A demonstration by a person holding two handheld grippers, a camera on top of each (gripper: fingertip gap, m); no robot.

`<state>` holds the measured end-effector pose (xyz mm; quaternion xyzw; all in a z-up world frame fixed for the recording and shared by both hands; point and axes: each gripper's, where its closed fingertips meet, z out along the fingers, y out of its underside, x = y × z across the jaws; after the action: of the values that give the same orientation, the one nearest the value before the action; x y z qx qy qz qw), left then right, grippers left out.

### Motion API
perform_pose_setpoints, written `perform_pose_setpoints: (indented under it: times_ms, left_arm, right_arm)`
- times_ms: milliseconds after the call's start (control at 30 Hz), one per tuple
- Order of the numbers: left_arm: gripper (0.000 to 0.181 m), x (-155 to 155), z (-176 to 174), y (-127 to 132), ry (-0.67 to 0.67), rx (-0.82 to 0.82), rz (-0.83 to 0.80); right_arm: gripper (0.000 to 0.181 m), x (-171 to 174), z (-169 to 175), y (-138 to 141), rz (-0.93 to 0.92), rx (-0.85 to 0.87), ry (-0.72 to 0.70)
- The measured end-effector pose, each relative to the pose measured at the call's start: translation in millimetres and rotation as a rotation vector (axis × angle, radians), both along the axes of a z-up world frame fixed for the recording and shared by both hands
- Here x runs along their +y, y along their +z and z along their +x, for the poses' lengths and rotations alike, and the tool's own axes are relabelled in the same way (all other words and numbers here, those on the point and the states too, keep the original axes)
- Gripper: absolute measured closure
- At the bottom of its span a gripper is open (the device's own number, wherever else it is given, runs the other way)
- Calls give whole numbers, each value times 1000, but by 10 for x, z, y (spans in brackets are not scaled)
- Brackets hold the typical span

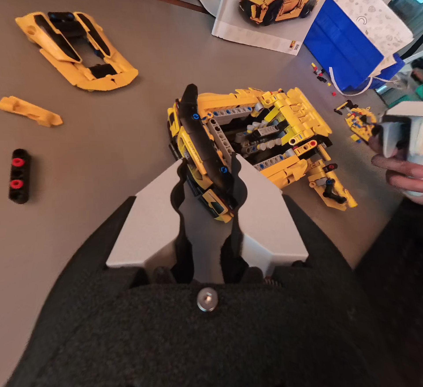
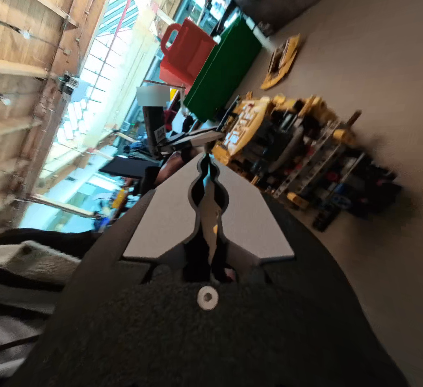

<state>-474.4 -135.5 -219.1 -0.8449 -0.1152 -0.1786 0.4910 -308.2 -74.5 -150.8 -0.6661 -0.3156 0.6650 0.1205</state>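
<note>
A partly built yellow and black brick car (image 1: 263, 128) lies on the grey table (image 1: 137, 138). My left gripper (image 1: 208, 161) straddles its rear end; one pad presses the yellow rear face and the other the black spoiler (image 1: 196, 133). The right wrist view shows the same gripper (image 2: 219, 134) at the rear of the car (image 2: 286, 147). My right gripper (image 2: 207, 158) is tilted and hangs beside the car's rear corner, shut with its fingertips together. It also shows at the right edge of the left wrist view (image 1: 398, 133), held by a hand (image 1: 398, 170).
A yellow body panel (image 1: 75, 51), a small yellow panel (image 1: 29, 111) and a black beam with red pins (image 1: 19, 175) lie to the left. A booklet (image 1: 270, 5), a blue bag (image 1: 348, 51), loose small pieces (image 1: 320, 74) and a small yellow subassembly (image 1: 359, 124) lie at the right. My hands' fingertips stand some 20 cm from each other.
</note>
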Motion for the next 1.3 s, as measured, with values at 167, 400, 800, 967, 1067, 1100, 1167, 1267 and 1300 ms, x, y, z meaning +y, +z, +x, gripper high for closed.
perform_pose_setpoints:
  times_ms: [167,400,800,967,1067,1100,1167,1267,1300]
  left_arm:
    - [142,-31,-50,21,23,-11,18]
    - [144,-30,-66,64,29,75,27]
    - [144,21,194,477,-85,175,207]
    - [144,-16,802,441,-357,426,234]
    - [143,-4,867,172,-410,571,120]
    - [147,3,867,124,-413,608,104]
    - [147,25,884,109,-409,647,100]
    - [147,35,907,107,-410,663,91]
    - [145,28,919,119,-418,655,90]
  right_arm:
    - [172,-28,32,53,388,73,-93]
    - [140,-506,100,-203,750,7,-40]
    - [104,-590,-38,-952,949,-404,132]
    - [157,-489,36,-955,980,-478,85]
    - [173,-283,156,-945,922,-516,-8]
    - [174,-255,179,-954,871,-521,-19]
    - [177,-133,243,-993,806,-560,-74]
    - [165,-3,308,-986,759,-583,-147]
    - [157,-16,308,-975,758,-578,-143]
